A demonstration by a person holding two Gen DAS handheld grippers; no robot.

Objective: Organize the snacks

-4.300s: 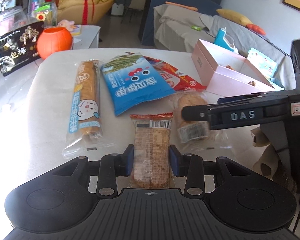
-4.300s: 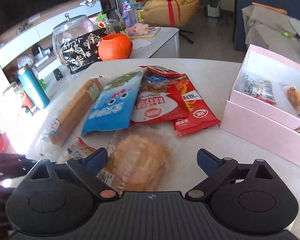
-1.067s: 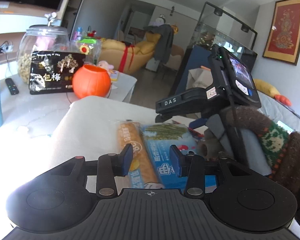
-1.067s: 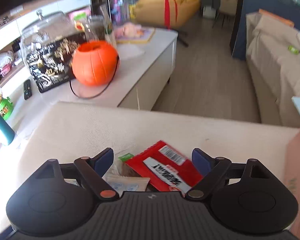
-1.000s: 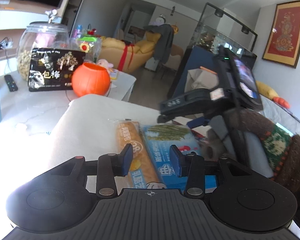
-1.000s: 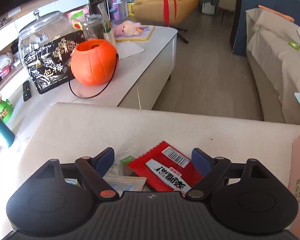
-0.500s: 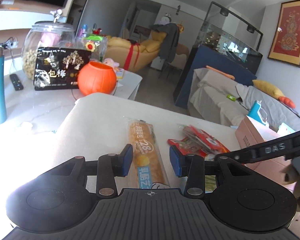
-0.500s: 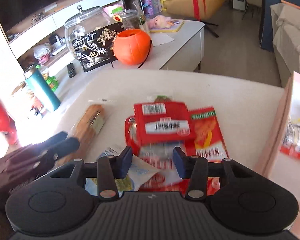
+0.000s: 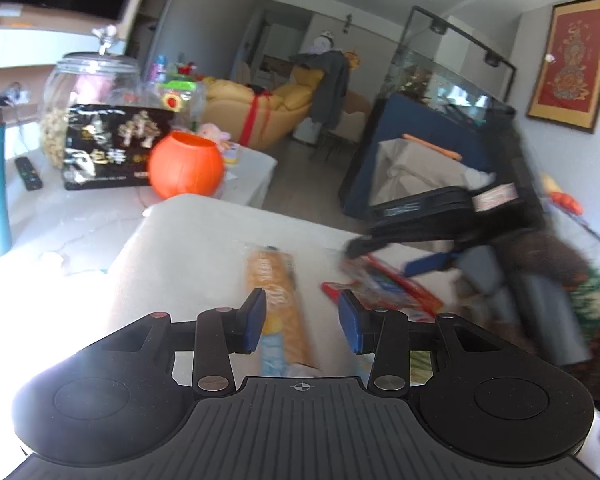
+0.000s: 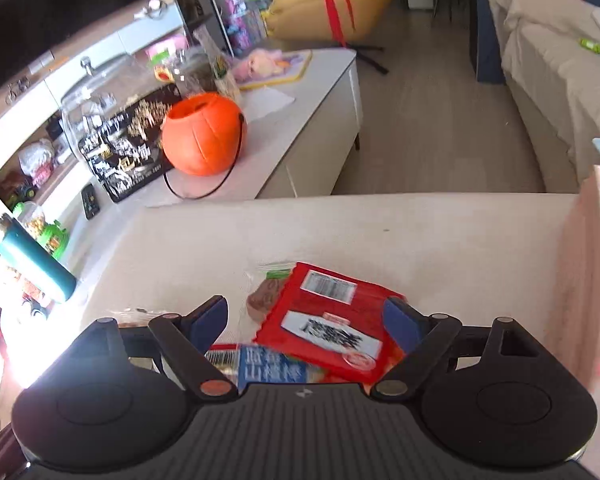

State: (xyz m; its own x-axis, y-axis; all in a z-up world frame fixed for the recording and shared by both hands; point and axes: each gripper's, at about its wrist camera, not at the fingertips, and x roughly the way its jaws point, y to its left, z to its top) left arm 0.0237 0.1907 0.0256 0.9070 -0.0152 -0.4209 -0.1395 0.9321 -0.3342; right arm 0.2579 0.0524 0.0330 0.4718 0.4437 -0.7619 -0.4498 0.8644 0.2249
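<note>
My left gripper [image 9: 302, 318] is open and empty, held above the white table over a long orange bread stick packet [image 9: 278, 296]. My right gripper [image 10: 306, 324] is open wide, low over a pile of red snack packets [image 10: 326, 320]; nothing is between its fingers. It also shows in the left wrist view [image 9: 404, 258], blurred, over the red packets [image 9: 384, 284]. A blue-labelled packet [image 10: 272, 366] lies just under the right gripper's body. The pink box [image 10: 584, 276] stands at the right edge of the right wrist view.
An orange pumpkin bucket [image 10: 202, 140], a black snack bag [image 10: 128, 142] and a glass jar [image 9: 88, 92] stand on the side cabinet beyond the table. A teal bottle [image 10: 32, 258] stands at the left. A sofa [image 10: 556, 80] lies past the table's far edge.
My right gripper has opened wide and dropped forward low over the red packets. In the left wrist view it has swung back in over the pile. The left gripper has hardly moved.
</note>
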